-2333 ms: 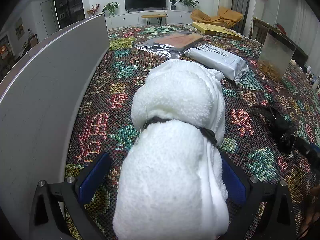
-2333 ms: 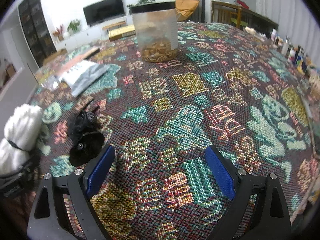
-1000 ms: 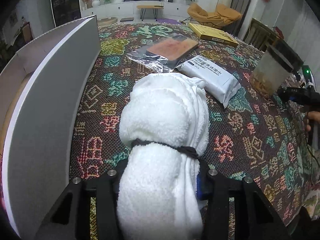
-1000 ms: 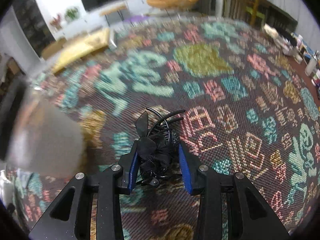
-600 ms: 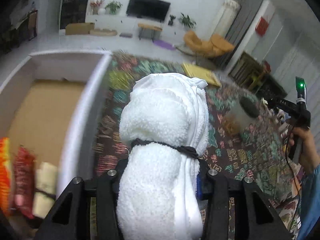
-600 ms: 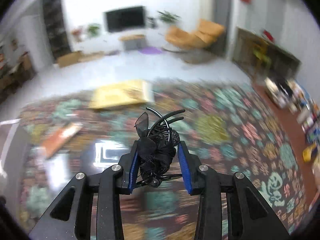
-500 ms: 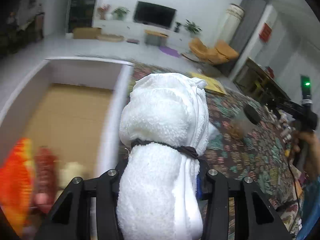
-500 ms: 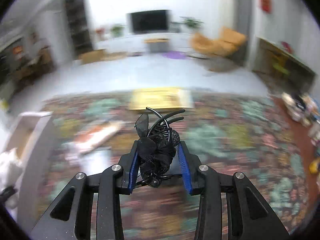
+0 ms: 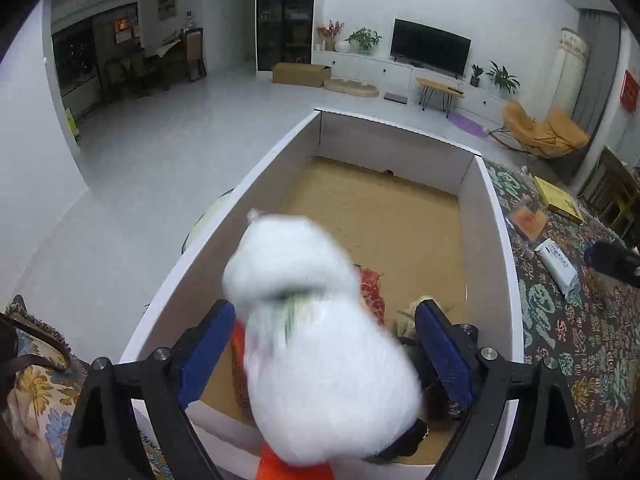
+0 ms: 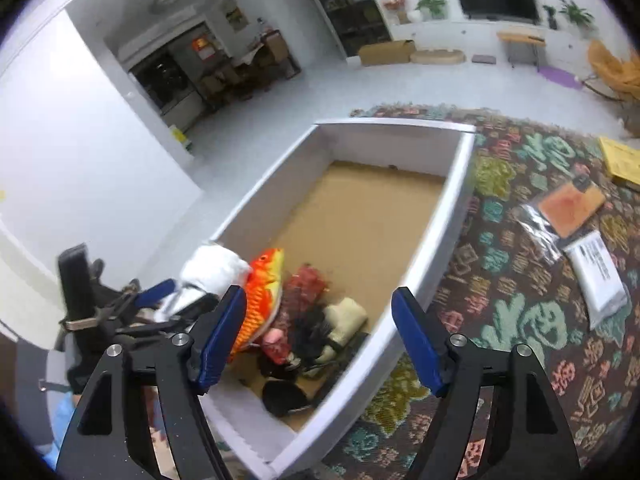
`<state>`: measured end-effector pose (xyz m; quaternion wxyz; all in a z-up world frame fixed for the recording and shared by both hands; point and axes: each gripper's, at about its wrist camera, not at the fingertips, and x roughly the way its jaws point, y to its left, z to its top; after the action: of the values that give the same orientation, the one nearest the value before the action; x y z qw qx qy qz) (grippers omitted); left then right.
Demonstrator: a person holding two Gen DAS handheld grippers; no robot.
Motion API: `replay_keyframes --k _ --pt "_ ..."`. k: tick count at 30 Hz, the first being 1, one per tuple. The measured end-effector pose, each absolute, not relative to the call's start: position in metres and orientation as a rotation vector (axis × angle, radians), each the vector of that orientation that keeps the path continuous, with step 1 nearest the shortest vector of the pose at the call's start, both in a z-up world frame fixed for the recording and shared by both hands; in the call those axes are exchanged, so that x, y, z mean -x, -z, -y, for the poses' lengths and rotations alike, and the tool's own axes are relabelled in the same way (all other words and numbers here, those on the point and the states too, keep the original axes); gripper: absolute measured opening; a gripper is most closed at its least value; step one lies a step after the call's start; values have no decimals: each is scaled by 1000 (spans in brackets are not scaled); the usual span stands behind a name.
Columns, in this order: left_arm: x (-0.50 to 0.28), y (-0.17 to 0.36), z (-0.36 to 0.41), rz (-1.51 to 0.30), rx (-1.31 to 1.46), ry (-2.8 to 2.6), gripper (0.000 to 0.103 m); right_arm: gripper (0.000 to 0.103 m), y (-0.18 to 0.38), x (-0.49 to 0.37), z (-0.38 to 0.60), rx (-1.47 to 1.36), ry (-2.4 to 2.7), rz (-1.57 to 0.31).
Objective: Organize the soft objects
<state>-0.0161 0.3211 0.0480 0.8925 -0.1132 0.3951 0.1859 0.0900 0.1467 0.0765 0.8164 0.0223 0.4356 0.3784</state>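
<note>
The rolled white towel (image 9: 320,344) was seen between the left gripper (image 9: 324,356) jaws as they opened, its long axis along them, over the white box (image 9: 496,216) (blurred, apparently dropping). The right gripper (image 10: 320,336) jaws were opening, empty, above the box's near corner.

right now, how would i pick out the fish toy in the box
Find the big white box with the brown cardboard floor at the table's edge. At its near end lies a pile of soft things; the fish toy lies on the pile's left side, the only bright orange and yellow piece, beside a dark red one.
</note>
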Motion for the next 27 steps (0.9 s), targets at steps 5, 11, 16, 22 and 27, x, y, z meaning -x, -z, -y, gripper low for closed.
replay_keyframes --k 5,11,16,22,27 --pt "12 -56 -281 -752 245 -271 92 78 -17 -99 -63 139 -405 -830" --pt "-10 -57 -173 -763 201 75 96 78 60 -92 62 81 -25 -888" --pt "-36 -11 -92 -862 132 208 98 78 81 -84 99 47 38 -896" --pt "-70 56 -59 -991 71 146 98 82 89 -85 106 -11 26 -910" --pt "-99 80 -55 -982 -13 66 98 87 90 -88 103 -2 26 -910"
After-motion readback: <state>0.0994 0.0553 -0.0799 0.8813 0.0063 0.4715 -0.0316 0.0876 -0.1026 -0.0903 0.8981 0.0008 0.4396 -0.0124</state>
